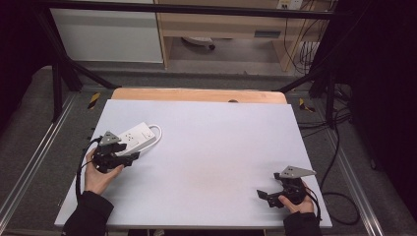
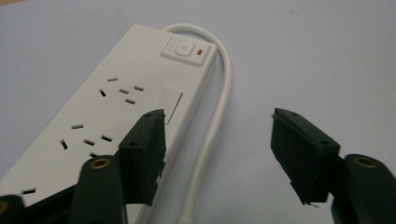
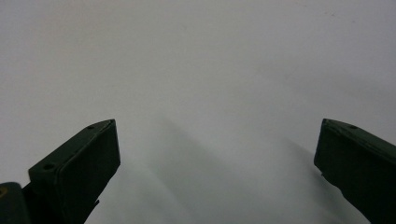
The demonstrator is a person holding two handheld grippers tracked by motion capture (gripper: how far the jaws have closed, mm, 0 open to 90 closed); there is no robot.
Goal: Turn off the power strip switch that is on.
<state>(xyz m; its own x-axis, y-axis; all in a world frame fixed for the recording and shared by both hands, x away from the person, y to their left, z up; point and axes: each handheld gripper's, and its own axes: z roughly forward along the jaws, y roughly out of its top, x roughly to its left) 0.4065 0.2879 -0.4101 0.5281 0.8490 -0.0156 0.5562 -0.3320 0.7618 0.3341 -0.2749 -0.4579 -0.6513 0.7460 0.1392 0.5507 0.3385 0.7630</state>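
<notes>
A: High view, far left: what's the left gripper (image 1: 129, 158) doing?
B: Jaws spread wide; the white power strip (image 2: 107, 107) lies under one fingertip (image 2: 147, 140), its cord (image 2: 219, 107) between them.
A: And the right gripper (image 1: 265, 195)?
B: Spread too, over bare table (image 1: 211, 162).

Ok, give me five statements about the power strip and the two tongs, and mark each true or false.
1. The left tongs are open. True.
2. The power strip lies near the right tongs. False: it lies at the table's left side, by the left tongs; the right tongs sit far off near the front right corner.
3. A plug sits in one of the strip's sockets. False: the sockets seen in the left gripper view are empty.
4. The strip's white cable curves from its switch end back along its side. True.
5. The right tongs are shut on the cable. False: they are open over bare table.
</notes>
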